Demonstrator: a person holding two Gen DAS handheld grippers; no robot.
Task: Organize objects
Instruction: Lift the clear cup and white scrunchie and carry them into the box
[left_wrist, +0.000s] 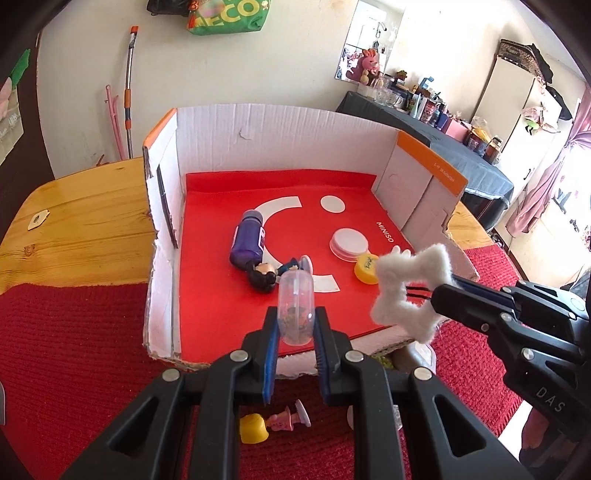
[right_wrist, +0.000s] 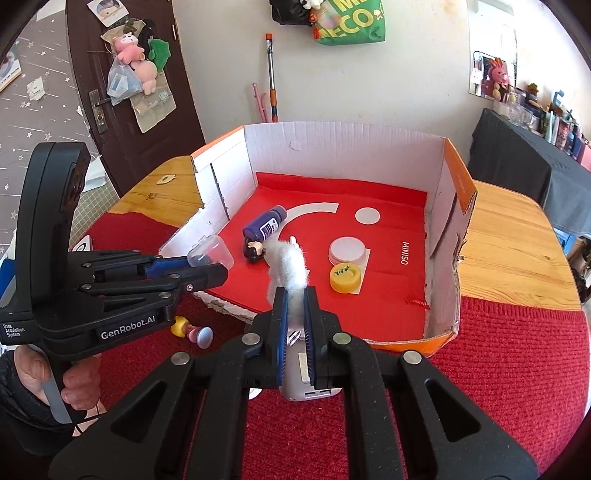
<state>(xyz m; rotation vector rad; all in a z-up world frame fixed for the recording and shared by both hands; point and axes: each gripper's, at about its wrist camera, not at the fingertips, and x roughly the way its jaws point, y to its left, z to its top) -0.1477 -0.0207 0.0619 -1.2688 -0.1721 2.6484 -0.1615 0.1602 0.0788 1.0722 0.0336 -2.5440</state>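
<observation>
I hold clear plastic capsule (left_wrist: 296, 308) in left gripper (left_wrist: 295, 334), fluffy white star ring (left_wrist: 412, 291) pinched in right gripper (right_wrist: 294, 314). Risk: both converge over near edge of white cardboard box (left_wrist: 258, 125); collision knocks capsule onto red cloth (left_wrist: 74, 350).

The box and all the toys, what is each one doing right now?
cardboard box: open, torn walls
purple bottle: lying down
dark-haired figurine: lying down
white lid: flat
yellow cap: flat
clear container: held by left gripper
fluffy star: held by right gripper
yellow-haired figurine: lying outside
</observation>
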